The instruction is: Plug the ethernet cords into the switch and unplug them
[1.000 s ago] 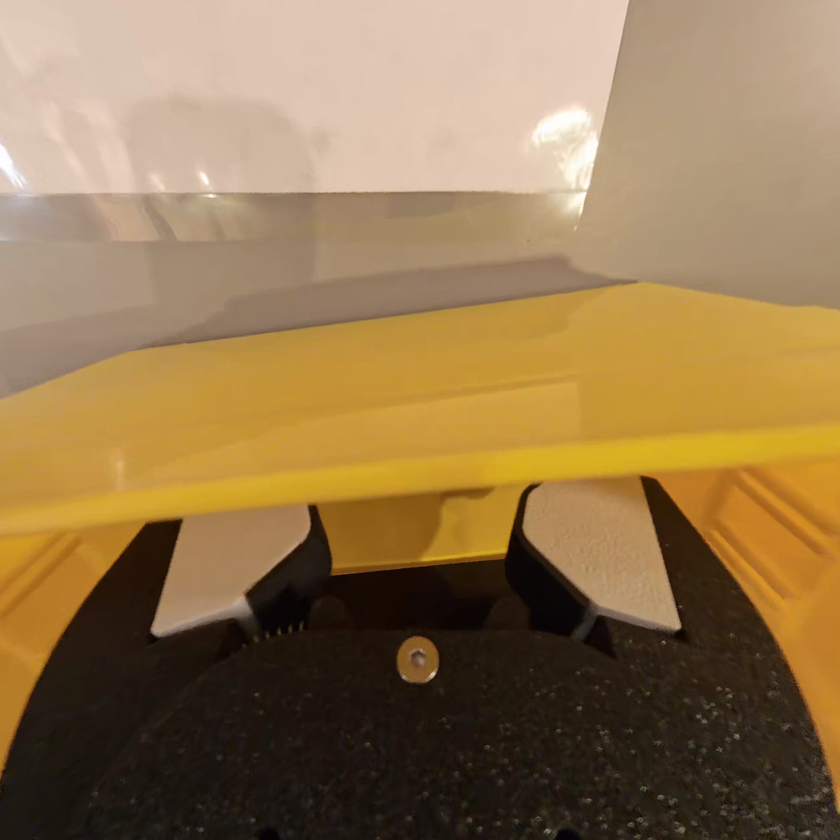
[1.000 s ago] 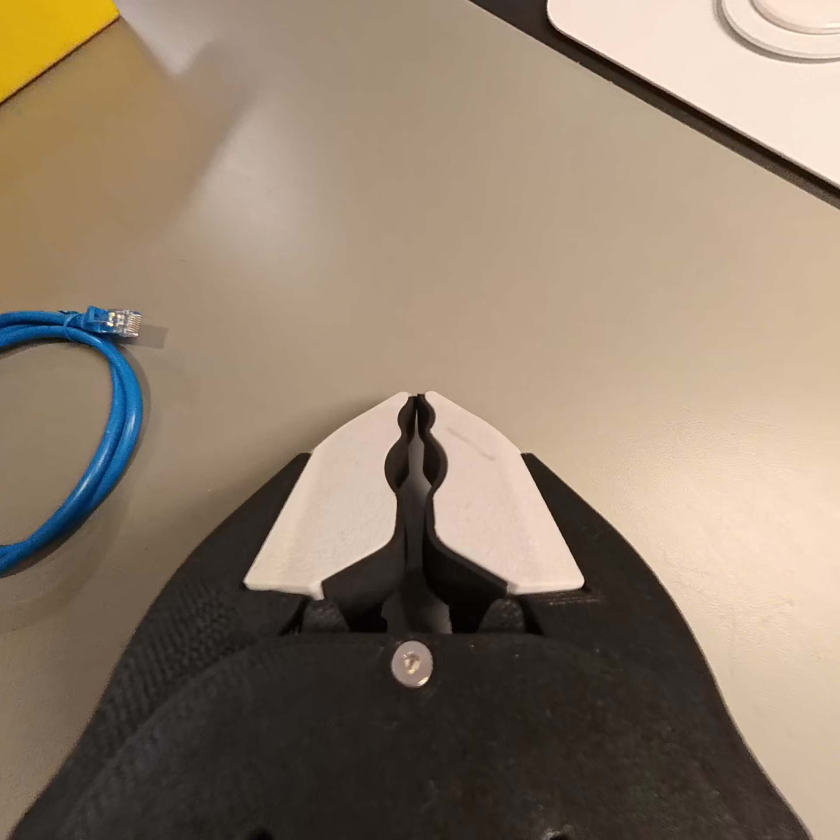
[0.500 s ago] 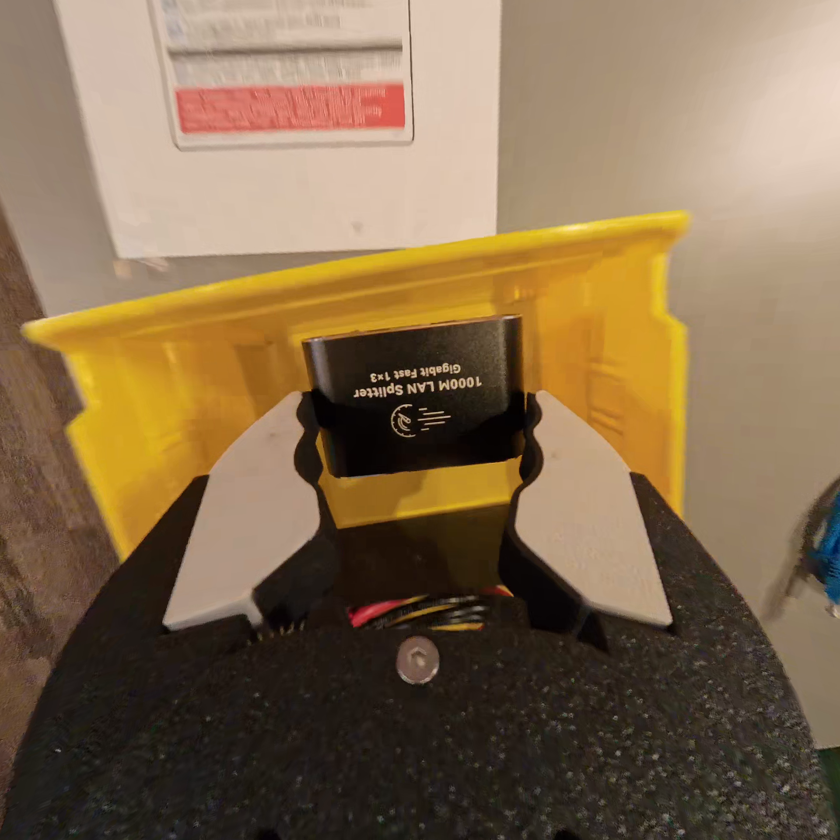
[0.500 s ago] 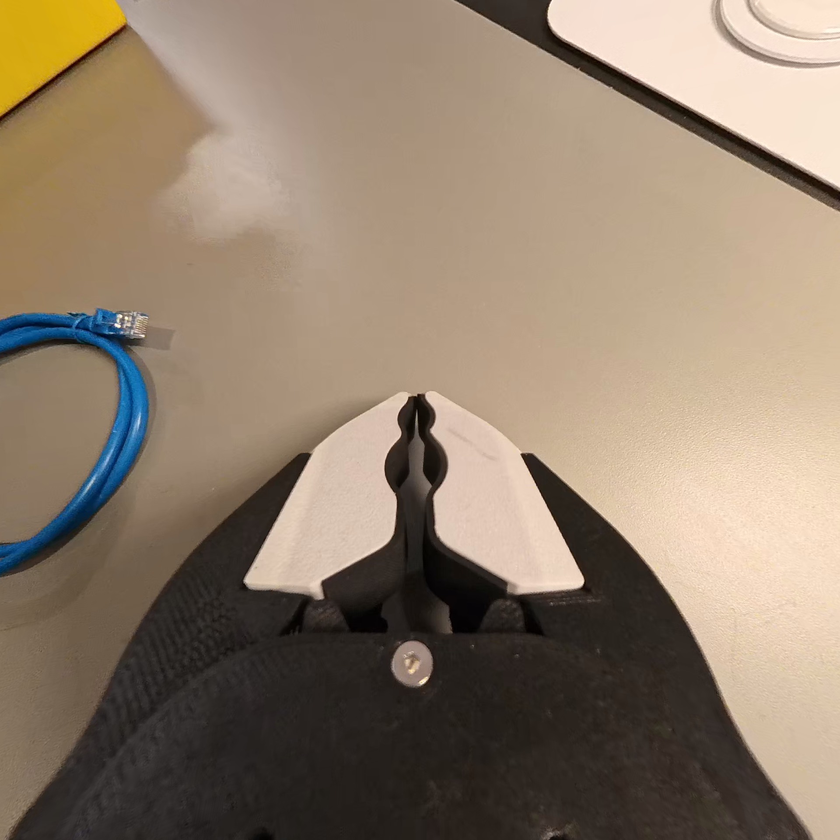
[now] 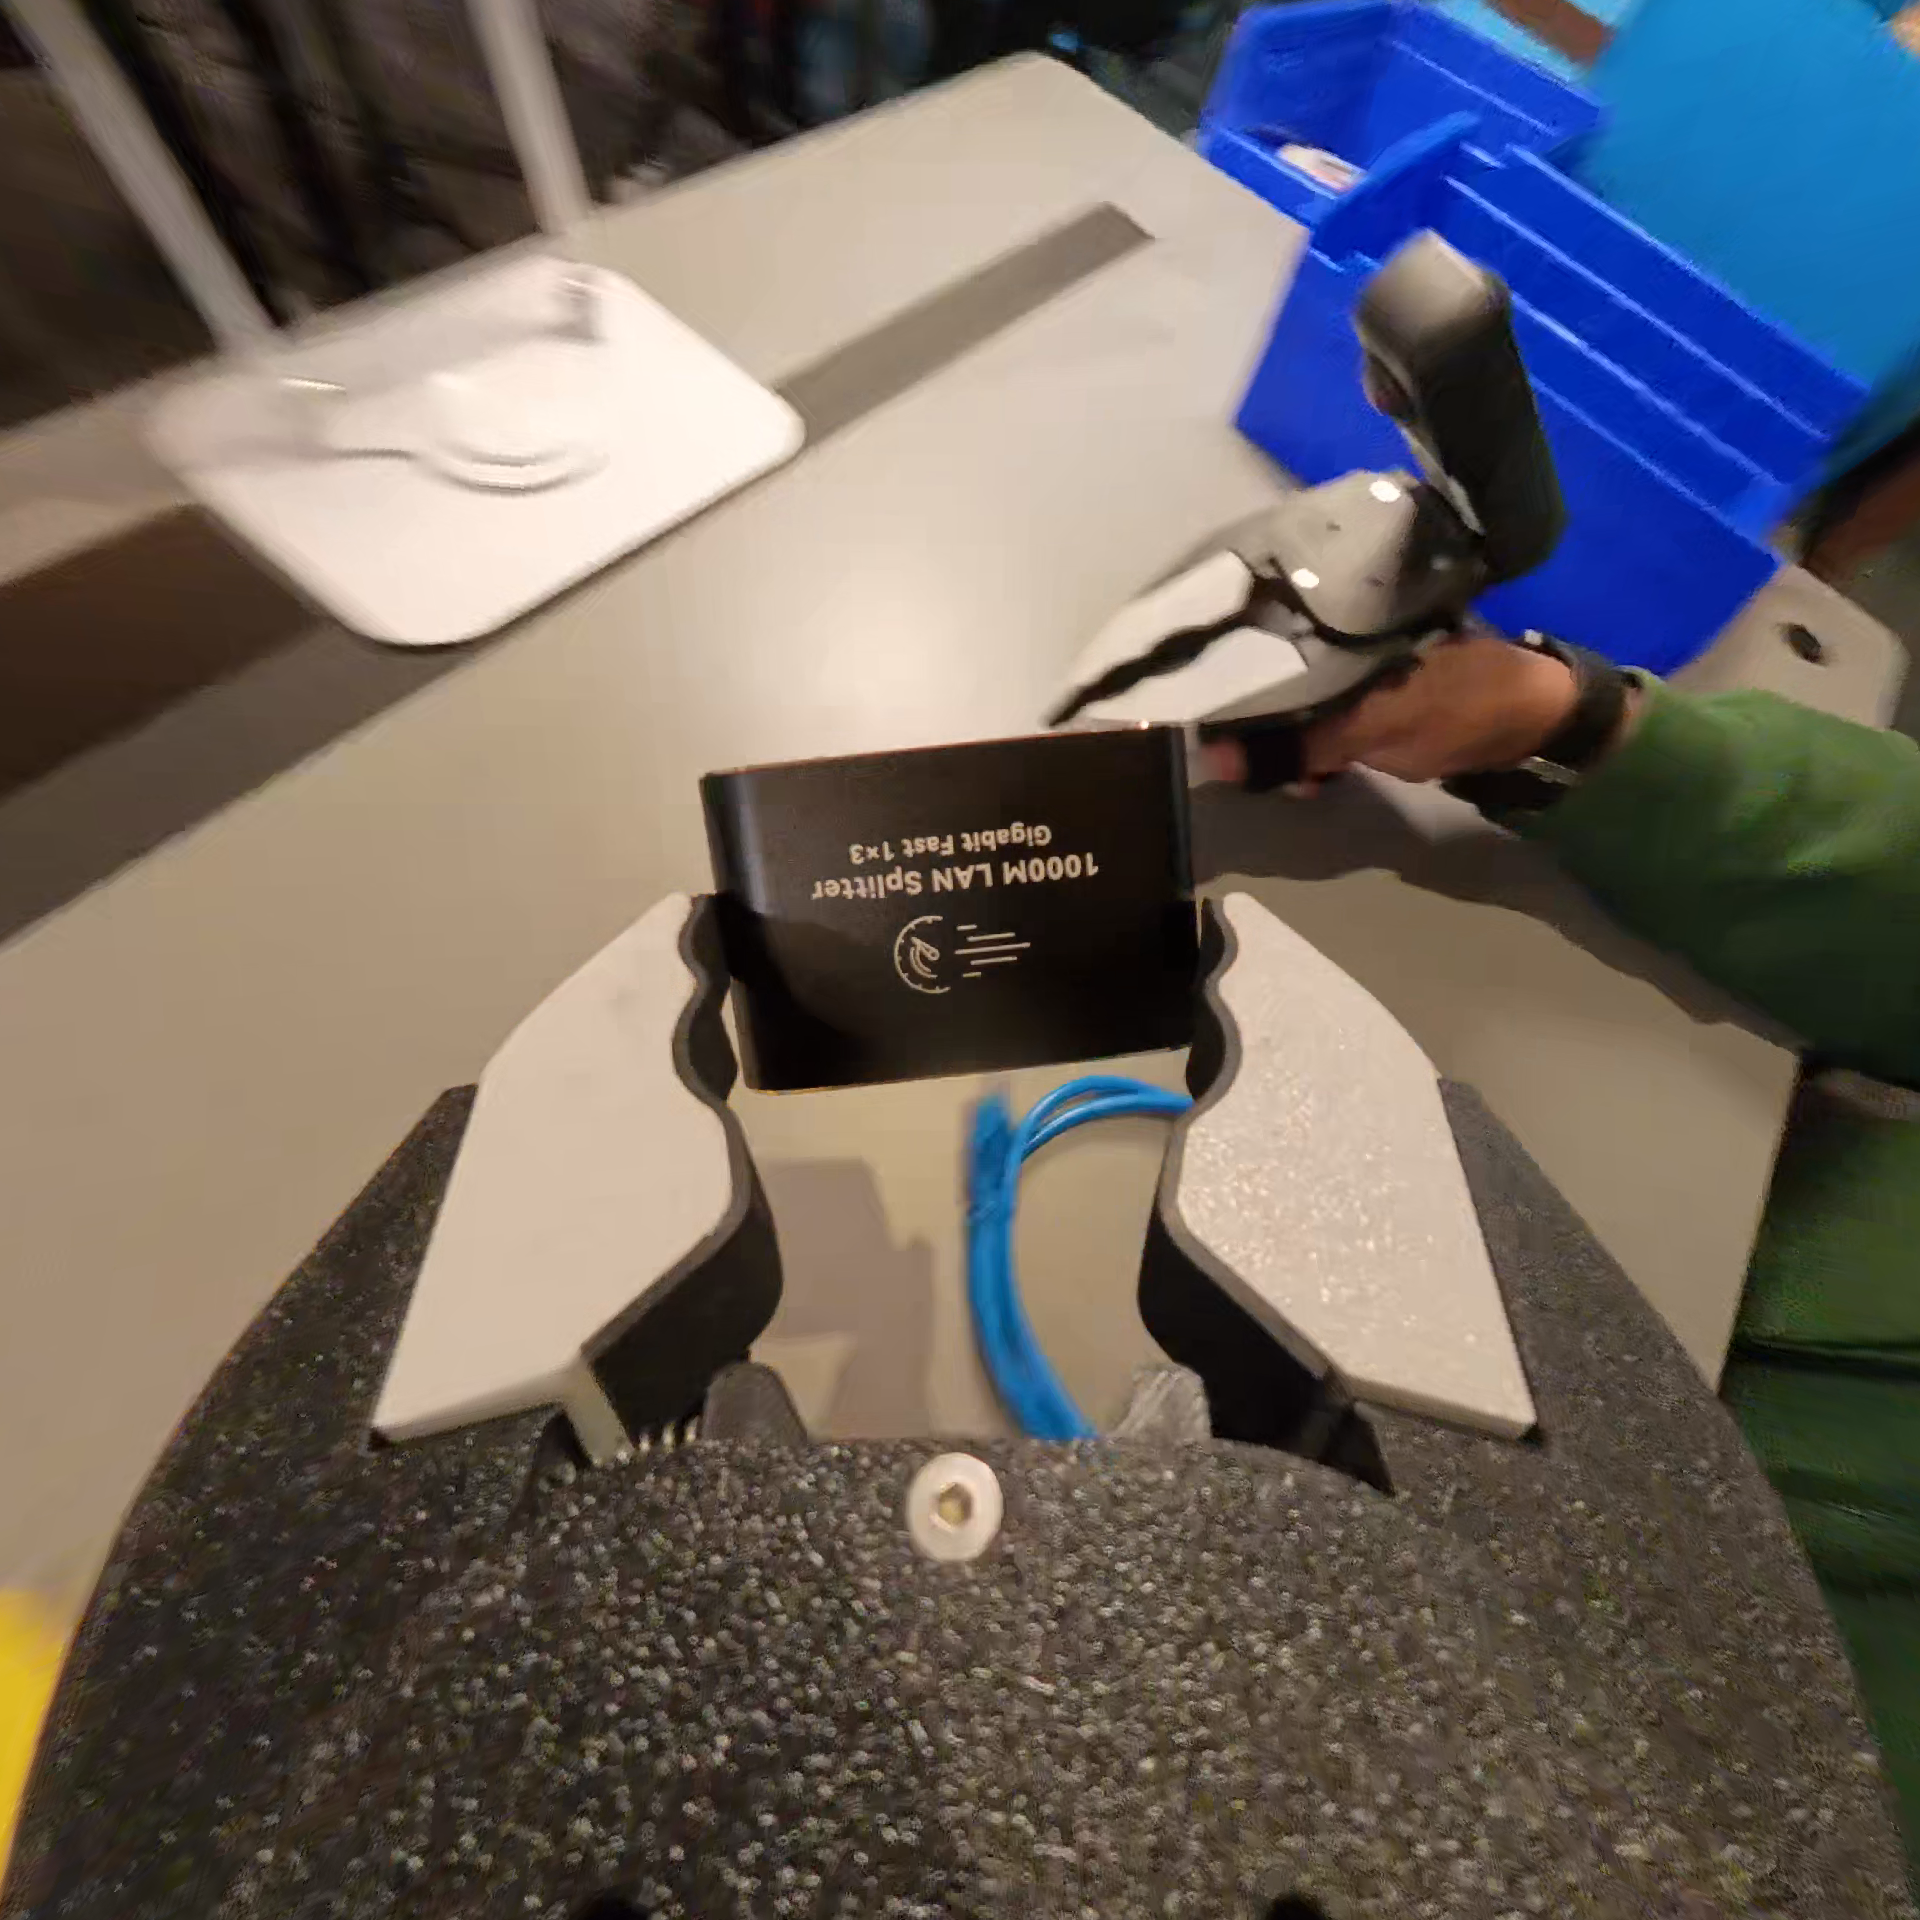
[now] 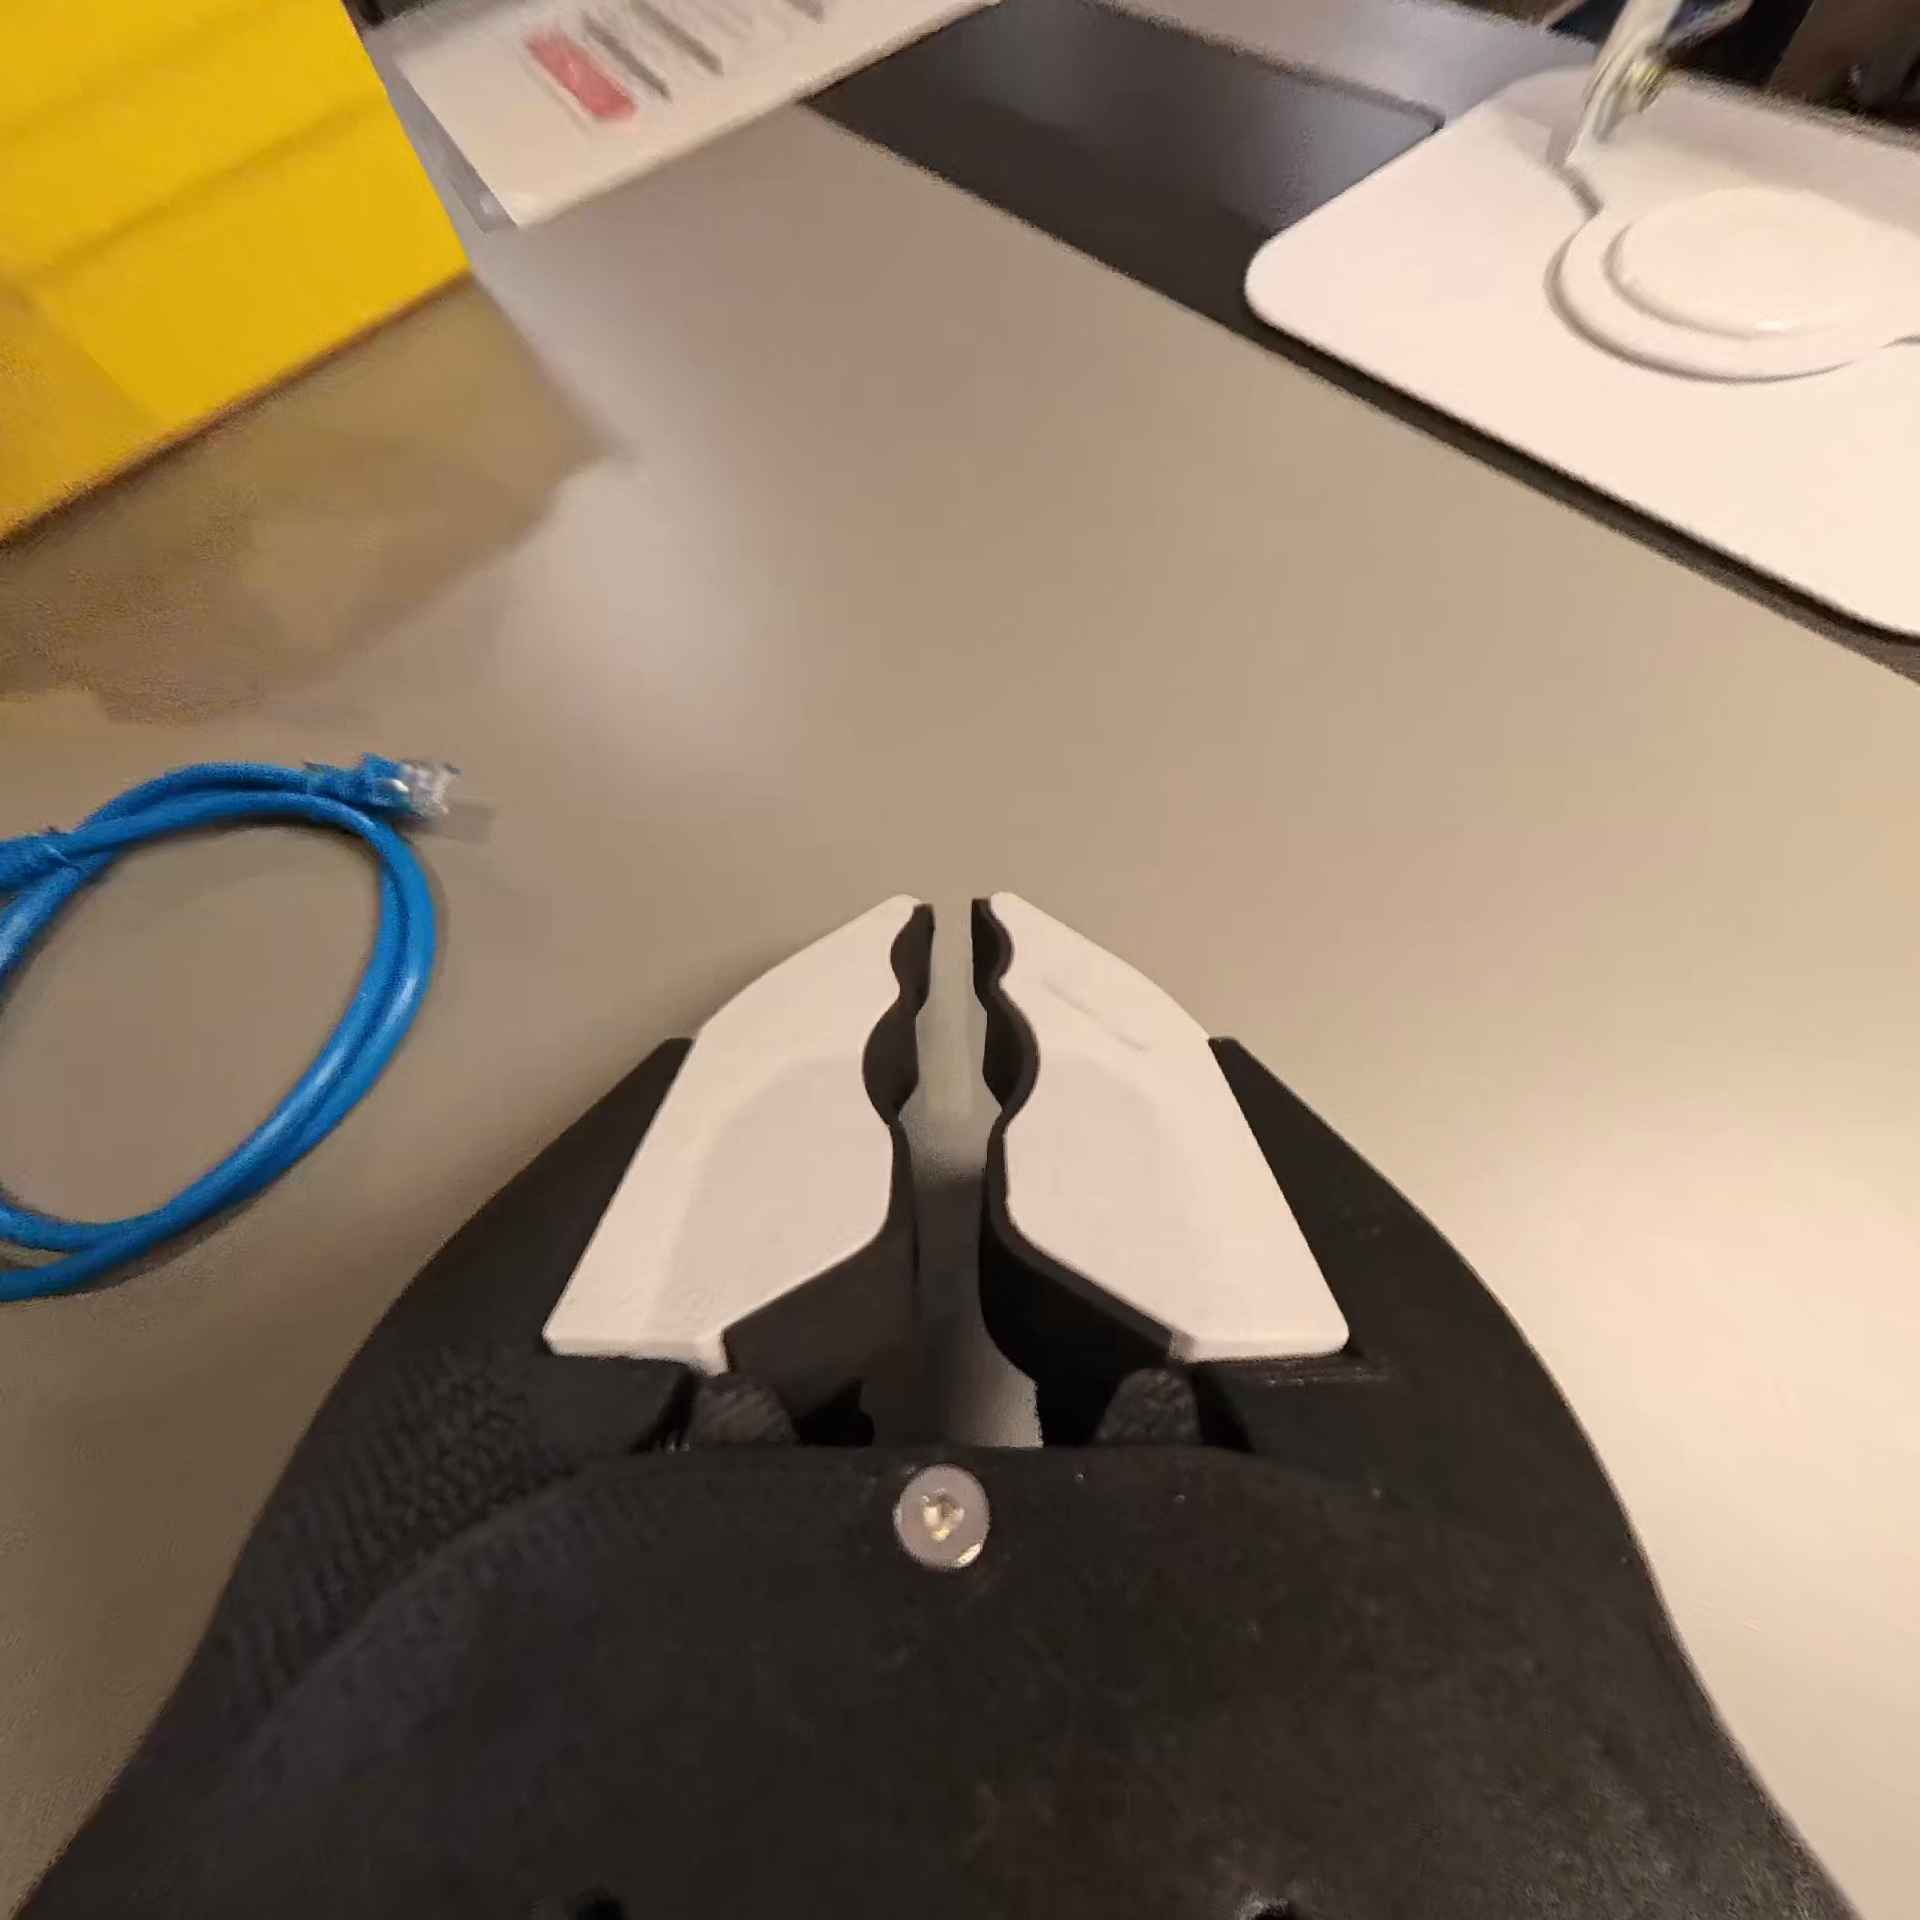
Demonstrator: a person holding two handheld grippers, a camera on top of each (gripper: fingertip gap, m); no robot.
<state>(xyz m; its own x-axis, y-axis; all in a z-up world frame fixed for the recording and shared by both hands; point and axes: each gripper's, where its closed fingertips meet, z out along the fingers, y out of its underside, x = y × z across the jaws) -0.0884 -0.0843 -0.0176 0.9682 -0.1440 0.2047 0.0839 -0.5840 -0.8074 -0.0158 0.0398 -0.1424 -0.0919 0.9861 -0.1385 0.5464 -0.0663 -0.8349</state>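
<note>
Black box-shaped switch (image 5: 951, 914) held up off the table, coiled blue ethernet cord (image 6: 239, 997) lying flat, unplugged

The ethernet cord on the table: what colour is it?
Blue. The ethernet cord shows best in the right wrist view, looped on the grey table.

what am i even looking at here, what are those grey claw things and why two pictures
Each picture comes from a camera mounted on a hand-held two-finger gripper, looking along its fingers. No robot: a person holds one in each hand.

Left wrist view: the left gripper clamps a small black box, the switch, in the air above the grey table. The right gripper shows beyond it.

Right wrist view: the right gripper holds nothing, fingers slightly apart. A coiled blue ethernet cord lies on the table, with a yellow bin and a white pad farther off.
</note>
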